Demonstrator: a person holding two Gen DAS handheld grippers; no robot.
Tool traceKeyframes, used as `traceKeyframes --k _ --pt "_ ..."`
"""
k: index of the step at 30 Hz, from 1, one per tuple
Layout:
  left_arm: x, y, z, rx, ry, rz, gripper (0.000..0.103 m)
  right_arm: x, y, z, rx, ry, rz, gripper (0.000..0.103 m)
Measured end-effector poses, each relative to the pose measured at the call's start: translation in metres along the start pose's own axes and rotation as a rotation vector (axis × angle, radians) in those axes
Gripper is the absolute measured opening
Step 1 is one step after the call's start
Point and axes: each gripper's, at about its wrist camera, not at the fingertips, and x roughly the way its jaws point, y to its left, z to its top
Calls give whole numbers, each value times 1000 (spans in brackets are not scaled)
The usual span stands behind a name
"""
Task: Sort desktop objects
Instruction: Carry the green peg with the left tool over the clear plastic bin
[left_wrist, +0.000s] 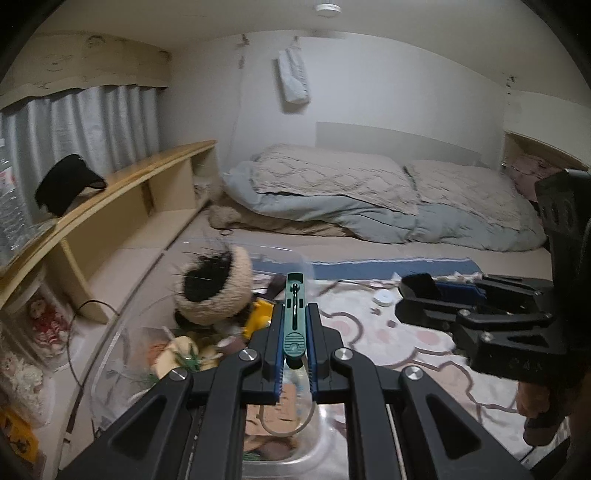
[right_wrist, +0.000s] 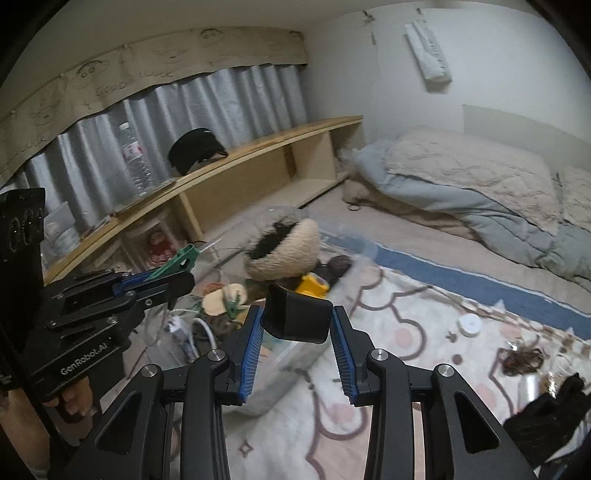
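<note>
Left tool (left_wrist: 295, 325) clamps green clip (left_wrist: 294, 314); right tool (right_wrist: 297, 328) grips black case (right_wrist: 297, 319).

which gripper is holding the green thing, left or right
The left gripper: a slim green clip sits pinched between its fingers. The right gripper holds a black boxy object instead.

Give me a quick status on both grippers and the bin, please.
Left gripper shut on green clip. Right gripper shut on black block. Both above the clear bin, already crowded by furry hat. Nothing blocking.
</note>
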Motion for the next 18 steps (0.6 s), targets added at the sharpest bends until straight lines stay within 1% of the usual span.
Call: traceKeyframes --k 4,6,7,13,18 --pt "8 22 -6 -25 4 53 11 15 12 3 -4 15 27 38" --pt "16 37 -9 -43 19 75 11 24 17 4 1 29 44 38" --pt "20 45 -11 -51 28 90 11 28 19 4 18 29 30 38" --pt "45 90 -25 -101 79 167 11 54 29 2 24 77 56 38" --pt "62 111 -34 -127 111 202 11 73 38 -1 7 114 69 38"
